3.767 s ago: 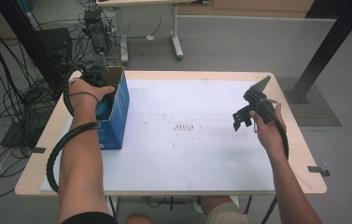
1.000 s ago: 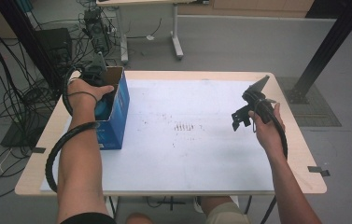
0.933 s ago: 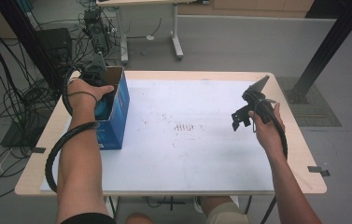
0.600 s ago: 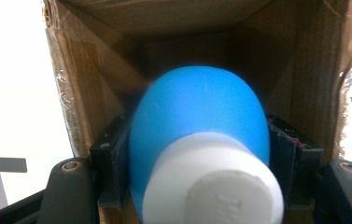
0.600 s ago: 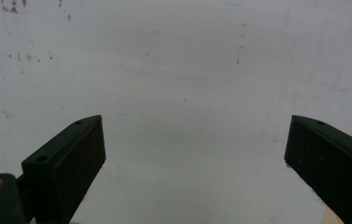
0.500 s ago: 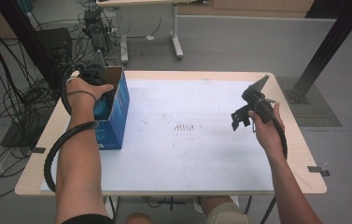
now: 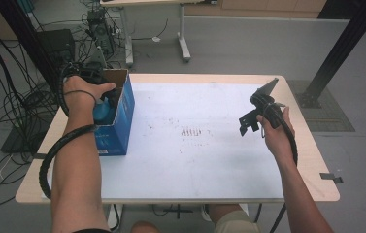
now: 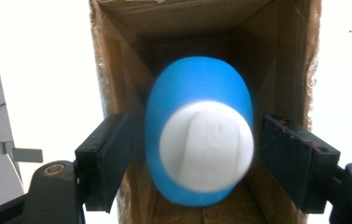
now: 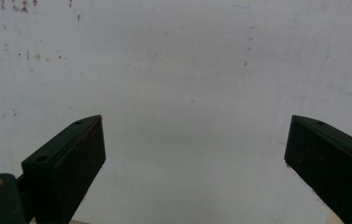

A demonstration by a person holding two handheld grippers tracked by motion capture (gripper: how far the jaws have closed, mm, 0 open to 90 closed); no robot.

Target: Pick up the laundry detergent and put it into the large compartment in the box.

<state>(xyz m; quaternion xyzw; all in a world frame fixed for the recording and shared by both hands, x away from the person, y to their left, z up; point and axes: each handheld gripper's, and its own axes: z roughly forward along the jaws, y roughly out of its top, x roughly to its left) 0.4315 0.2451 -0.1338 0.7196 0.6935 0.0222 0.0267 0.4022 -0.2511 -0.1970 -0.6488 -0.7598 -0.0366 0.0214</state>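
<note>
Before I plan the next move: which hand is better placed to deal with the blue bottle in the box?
Left. The left gripper is over the box, its just-opened jaws flanking the bottle with gaps. The right gripper hangs open far across the table.

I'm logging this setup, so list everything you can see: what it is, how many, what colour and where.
Cardboard box: one, blue outside, brown inside, open top, at the table's left edge.
Bottle: one, blue with a white cap, inside the box, between the left gripper's jaws.
Table: one, white top with a light wood border, faint dark marks near the middle.
Cables: many, black, on the floor left of the table.
Second table: one, grey legs, behind.
Left gripper: one, black, at the box opening; jaws have just been opening, gaps show beside the bottle.
Right gripper: one, black, over the table's right side, open, nothing between the jaws.
</note>
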